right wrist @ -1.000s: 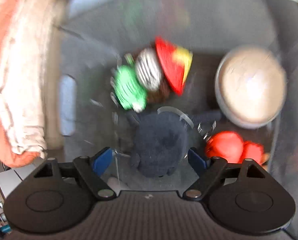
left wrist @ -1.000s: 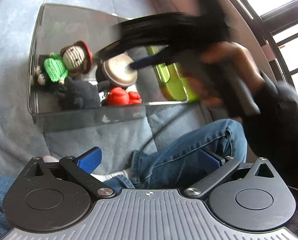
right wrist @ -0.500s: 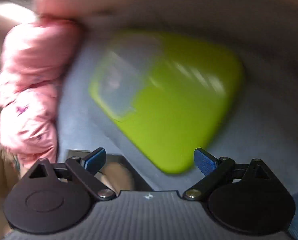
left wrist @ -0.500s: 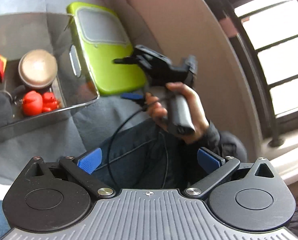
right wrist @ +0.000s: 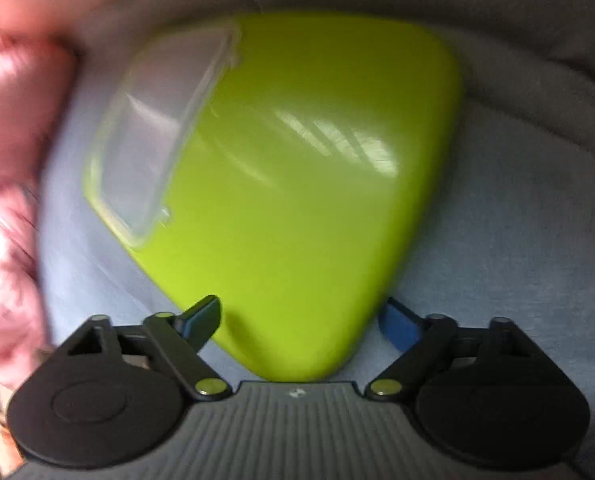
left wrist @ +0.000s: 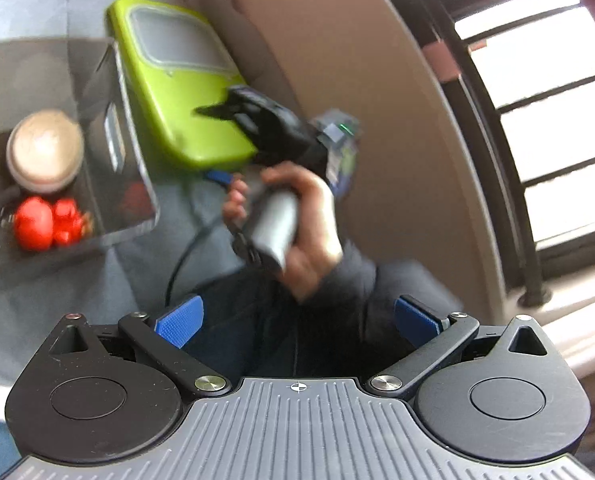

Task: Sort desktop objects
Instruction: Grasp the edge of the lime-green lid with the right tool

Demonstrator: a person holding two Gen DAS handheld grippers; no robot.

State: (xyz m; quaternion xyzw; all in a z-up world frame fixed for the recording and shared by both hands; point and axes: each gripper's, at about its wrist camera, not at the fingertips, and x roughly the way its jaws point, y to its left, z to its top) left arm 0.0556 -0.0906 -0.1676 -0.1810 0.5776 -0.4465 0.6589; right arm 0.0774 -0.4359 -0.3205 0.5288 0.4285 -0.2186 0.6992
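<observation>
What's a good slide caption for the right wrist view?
Open right gripper straddles the near corner of a lime-green lid lying on grey-blue fabric.

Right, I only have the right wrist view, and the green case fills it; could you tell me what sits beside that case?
Observer: A clear bin stands right beside the green case, on its left in the left wrist view.
Operator: Thank you. Is anything in it?
Observer: Yes, a red toy and a round tan-topped object.
Operator: And how is the left gripper?
Observer: The left gripper is open, with nothing between its fingers.
</observation>
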